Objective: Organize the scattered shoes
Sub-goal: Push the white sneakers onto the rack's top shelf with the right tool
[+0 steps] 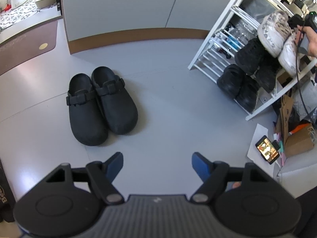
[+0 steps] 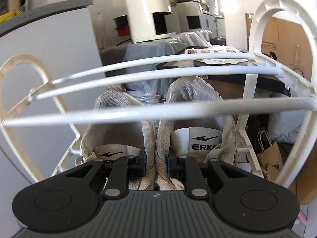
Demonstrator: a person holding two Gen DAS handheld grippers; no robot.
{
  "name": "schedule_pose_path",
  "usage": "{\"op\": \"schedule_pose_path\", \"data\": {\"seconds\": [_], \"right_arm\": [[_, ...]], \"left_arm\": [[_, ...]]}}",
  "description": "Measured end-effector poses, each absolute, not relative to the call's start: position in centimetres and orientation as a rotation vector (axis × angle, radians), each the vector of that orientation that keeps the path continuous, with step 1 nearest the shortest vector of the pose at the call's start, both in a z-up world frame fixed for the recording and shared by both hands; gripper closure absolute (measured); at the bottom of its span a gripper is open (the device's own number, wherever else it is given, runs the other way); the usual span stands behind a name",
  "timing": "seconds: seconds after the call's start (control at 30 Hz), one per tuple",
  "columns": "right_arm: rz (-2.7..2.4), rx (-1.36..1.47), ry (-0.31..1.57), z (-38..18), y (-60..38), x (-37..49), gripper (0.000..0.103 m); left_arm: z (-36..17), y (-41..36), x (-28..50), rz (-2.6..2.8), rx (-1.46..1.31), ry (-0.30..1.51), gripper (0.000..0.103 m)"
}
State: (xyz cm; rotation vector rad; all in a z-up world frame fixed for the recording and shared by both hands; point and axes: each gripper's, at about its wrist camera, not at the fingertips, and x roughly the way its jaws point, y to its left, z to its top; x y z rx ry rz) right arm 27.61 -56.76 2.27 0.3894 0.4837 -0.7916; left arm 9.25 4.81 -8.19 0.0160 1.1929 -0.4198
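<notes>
Grey floor (image 1: pixel 168 103) bears two black clogs (image 1: pixel 101 103); right tool (image 2: pixel 156 165) pinches two white sneakers (image 2: pixel 190 119).

- The left gripper (image 1: pixel 157 163) has a black, matte body with a dark grey ribbed plate in the middle bearing a small pale logo.
- Two round black discs flank the plate, each with a raised circle.
- Black link arms run forward from silver round pivots.
- Its fingers (image 1: pixel 116 163) carry blue pads.
- The right gripper (image 2: pixel 156 163) is the same build: ribbed grey plate, black discs, silver pivots, black finger blocks.
- A hand (image 1: pixel 313 41) appears at the edge, with a black cable (image 1: pixel 299 75) hanging beside it.
</notes>
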Motion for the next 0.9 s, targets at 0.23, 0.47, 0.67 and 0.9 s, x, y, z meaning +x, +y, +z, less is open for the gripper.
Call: {"op": "schedule_pose_path", "data": {"seconds": [0.23,0.47,0.67,0.9], "right_arm": [[-0.838,0.395,0.428,2.5,-58.0,29.2,0.082],[-0.805,0.383,0.392,1.2,-59.6,29.7,0.067],[-0.707,0.334,0.342,1.0,-59.7,29.4,0.035],[-0.683,0.247,0.254,1.3,-57.4,28.4,0.007]], "left_arm": [[-8.9,3.9,9.9,-0.433,0.023,1.214,0.025],[-8.8,4.6,10.0,-0.425,0.019,1.215,0.025],[-8.7,5.2,10.0,-0.403,-0.003,1.213,0.025],[-8.8,4.5,9.8,-0.416,0.019,1.210,0.025]]}}
